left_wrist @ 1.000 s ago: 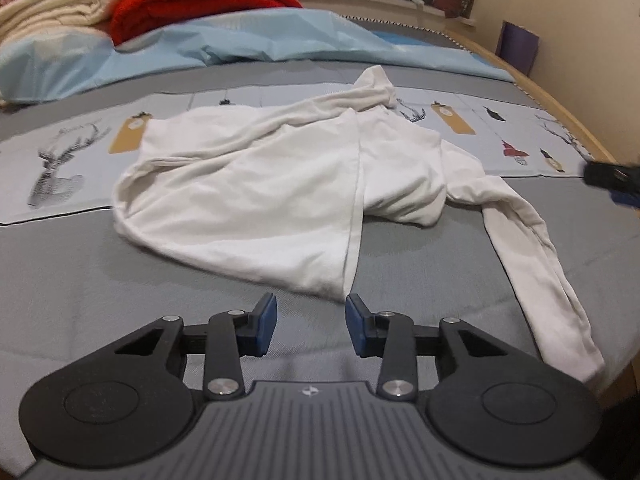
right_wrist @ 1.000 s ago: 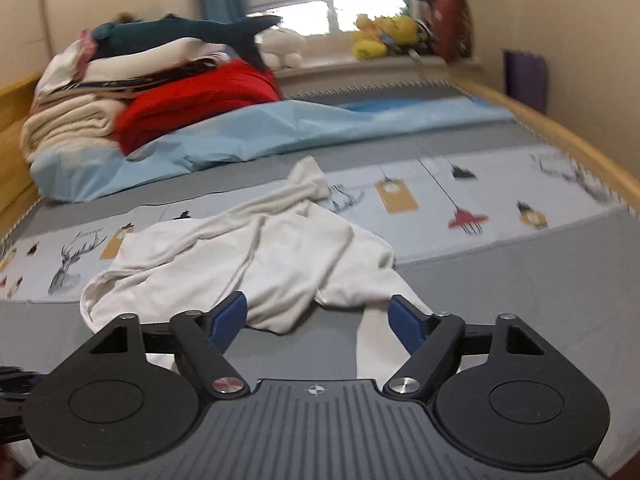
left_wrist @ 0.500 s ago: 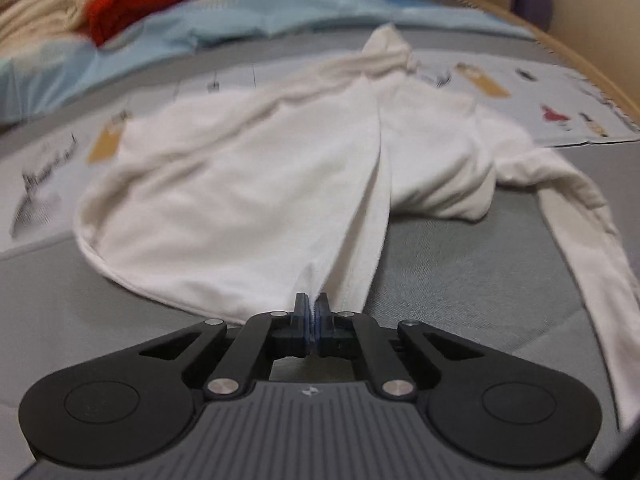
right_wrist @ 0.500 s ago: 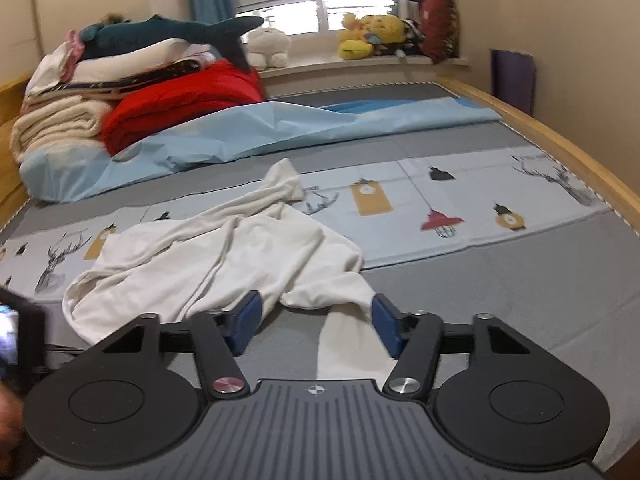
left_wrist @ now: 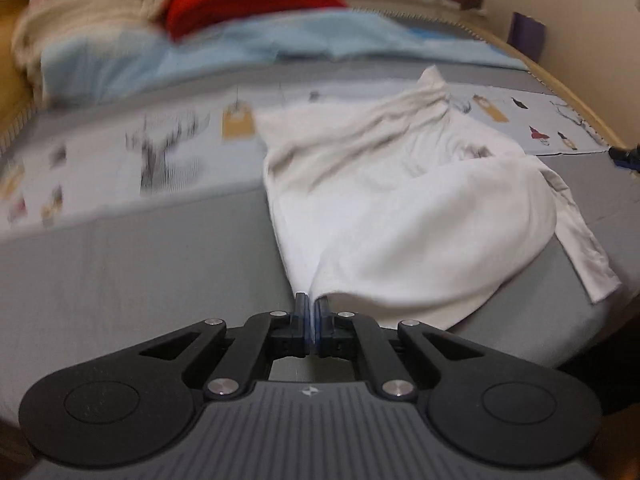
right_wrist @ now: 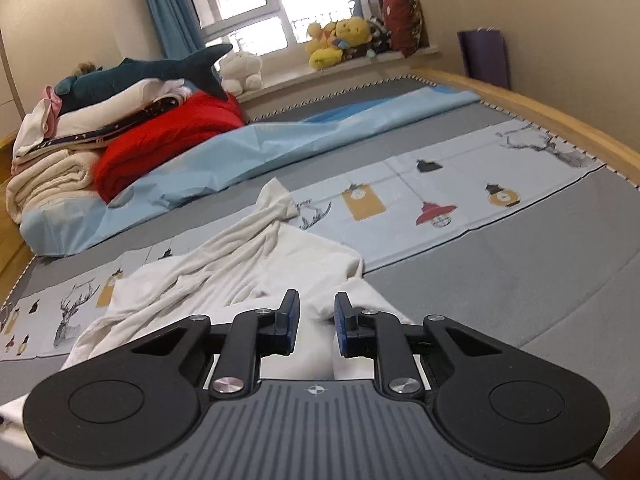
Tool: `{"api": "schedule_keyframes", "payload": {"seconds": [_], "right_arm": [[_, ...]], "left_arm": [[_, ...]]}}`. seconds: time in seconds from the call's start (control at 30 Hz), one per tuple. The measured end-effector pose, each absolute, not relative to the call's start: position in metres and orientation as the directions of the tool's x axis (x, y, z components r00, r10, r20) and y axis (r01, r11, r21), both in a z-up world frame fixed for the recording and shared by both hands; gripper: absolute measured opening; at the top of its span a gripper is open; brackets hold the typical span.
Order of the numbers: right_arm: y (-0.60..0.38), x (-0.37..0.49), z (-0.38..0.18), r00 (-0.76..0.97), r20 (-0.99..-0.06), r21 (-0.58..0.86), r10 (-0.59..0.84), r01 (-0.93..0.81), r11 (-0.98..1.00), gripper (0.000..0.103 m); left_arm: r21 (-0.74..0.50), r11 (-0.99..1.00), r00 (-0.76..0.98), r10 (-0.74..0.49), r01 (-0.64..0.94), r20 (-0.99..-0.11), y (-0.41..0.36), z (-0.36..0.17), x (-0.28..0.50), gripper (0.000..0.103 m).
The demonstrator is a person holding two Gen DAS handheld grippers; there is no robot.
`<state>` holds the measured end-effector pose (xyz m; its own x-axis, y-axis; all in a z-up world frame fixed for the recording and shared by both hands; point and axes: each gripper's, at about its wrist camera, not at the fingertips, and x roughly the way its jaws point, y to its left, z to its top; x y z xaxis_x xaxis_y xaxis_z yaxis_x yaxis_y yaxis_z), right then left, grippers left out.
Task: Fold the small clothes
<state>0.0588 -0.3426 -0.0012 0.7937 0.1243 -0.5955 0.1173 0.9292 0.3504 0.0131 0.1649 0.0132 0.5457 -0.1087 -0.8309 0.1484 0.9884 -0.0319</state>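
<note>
1. We work on a grey bed sheet [right_wrist: 520,288] with a printed pale band, by a window.
2. Our left gripper [left_wrist: 311,312] has its jaws clamped on the hem of the white long-sleeved cotton shirt [left_wrist: 400,208].
3. Our right gripper [right_wrist: 316,316] holds its jaws apart over a fold of the shirt [right_wrist: 240,264].
4. Beyond lie a light blue sheet [right_wrist: 280,148] and a red blanket [right_wrist: 168,136].
</note>
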Motion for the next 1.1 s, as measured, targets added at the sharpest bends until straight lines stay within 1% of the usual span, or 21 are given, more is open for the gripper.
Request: {"api": "schedule_keyframes", "payload": {"seconds": [0.07,0.1,0.13,0.23,0.27,0.33,0.37,0.43,0.53,0.63,0.67,0.7,0.73,0.77,0.83,0.9,0.97,1.03,1.1], "right_arm": [[-0.340,0.067,-0.007,0.775,-0.616,0.347,0.140,0.107,0.932,0.021],[-0.338,0.072,-0.011,0.759,-0.632,0.342,0.153,0.096,0.935,0.021],[-0.335,0.078,-0.017,0.737,-0.654,0.343,0.173,0.085,0.935,0.021],[-0.326,0.096,-0.040,0.646,-0.728,0.370,0.229,0.089,0.925,0.024],[-0.321,0.102,-0.049,0.607,-0.752,0.381,0.257,0.083,0.921,0.025],[-0.308,0.112,-0.065,0.532,-0.796,0.378,0.290,0.062,0.924,0.034],[-0.301,0.116,-0.071,0.501,-0.815,0.359,0.291,0.042,0.933,0.036],[-0.286,0.121,-0.081,0.461,-0.840,0.322,0.287,-0.002,0.947,0.044],[-0.271,0.127,-0.095,0.411,-0.877,0.260,0.251,-0.036,0.965,0.045],[-0.264,0.130,-0.107,0.362,-0.901,0.235,0.241,-0.062,0.970,0.045],[-0.261,0.130,-0.109,0.346,-0.906,0.229,0.243,-0.082,0.970,0.044],[-0.259,0.129,-0.111,0.337,-0.910,0.219,0.243,-0.107,0.970,0.032],[-0.258,0.126,-0.111,0.328,-0.913,0.212,0.244,-0.130,0.969,0.012],[-0.258,0.123,-0.111,0.321,-0.912,0.217,0.254,-0.147,0.965,0.003],[-0.266,0.117,-0.106,0.320,-0.901,0.254,0.292,-0.157,0.954,0.003],[-0.280,0.110,-0.098,0.317,-0.880,0.318,0.352,-0.157,0.935,0.003],[-0.293,0.100,-0.091,0.297,-0.872,0.355,0.390,-0.165,0.920,0.003],[-0.303,0.086,-0.091,0.242,-0.871,0.388,0.427,-0.194,0.901,0.003],[-0.311,0.074,-0.094,0.209,-0.892,0.355,0.400,-0.224,0.908,0.003]], "left_arm": [[-0.124,0.984,0.531,-0.174,0.130,-0.829,0.184,0.013,0.016,0.009],[-0.139,0.983,0.546,-0.183,0.121,-0.818,0.190,0.013,0.018,0.014],[-0.148,0.984,0.554,-0.177,0.098,-0.814,0.194,0.011,0.023,0.016],[-0.214,0.977,0.529,-0.191,0.019,-0.827,0.203,-0.002,0.046,0.016],[-0.216,0.976,0.517,-0.189,0.009,-0.835,0.201,-0.008,0.053,0.019],[-0.202,0.979,0.483,-0.172,-0.010,-0.858,0.196,-0.025,0.066,0.028],[-0.191,0.981,0.461,-0.159,-0.022,-0.873,0.193,-0.035,0.072,0.036],[-0.163,0.986,0.410,-0.130,-0.045,-0.903,0.192,-0.055,0.082,0.037],[-0.130,0.989,0.357,-0.096,-0.073,-0.929,0.196,-0.076,0.093,0.038],[-0.120,0.988,0.302,-0.086,-0.095,-0.950,0.201,-0.093,0.102,0.038],[-0.115,0.989,0.285,-0.085,-0.091,-0.955,0.201,-0.098,0.103,0.038],[-0.107,0.991,0.268,-0.081,-0.083,-0.960,0.201,-0.101,0.103,0.038],[-0.096,0.992,0.255,-0.074,-0.076,-0.964,0.200,-0.105,0.103,0.038],[-0.086,0.994,0.238,-0.067,-0.068,-0.969,0.199,-0.108,0.101,0.037],[-0.074,0.996,0.211,-0.063,-0.047,-0.976,0.196,-0.114,0.099,0.033],[-0.077,0.997,0.216,-0.075,-0.004,-0.974,0.190,-0.112,0.095,0.011],[-0.070,0.997,0.219,-0.078,0.043,-0.973,0.182,-0.107,0.090,0.009],[-0.051,0.994,0.228,-0.073,0.101,-0.971,0.173,-0.102,0.084,0.009],[-0.026,0.985,0.213,-0.062,0.168,-0.975,0.165,-0.099,0.077,0.009]]}}
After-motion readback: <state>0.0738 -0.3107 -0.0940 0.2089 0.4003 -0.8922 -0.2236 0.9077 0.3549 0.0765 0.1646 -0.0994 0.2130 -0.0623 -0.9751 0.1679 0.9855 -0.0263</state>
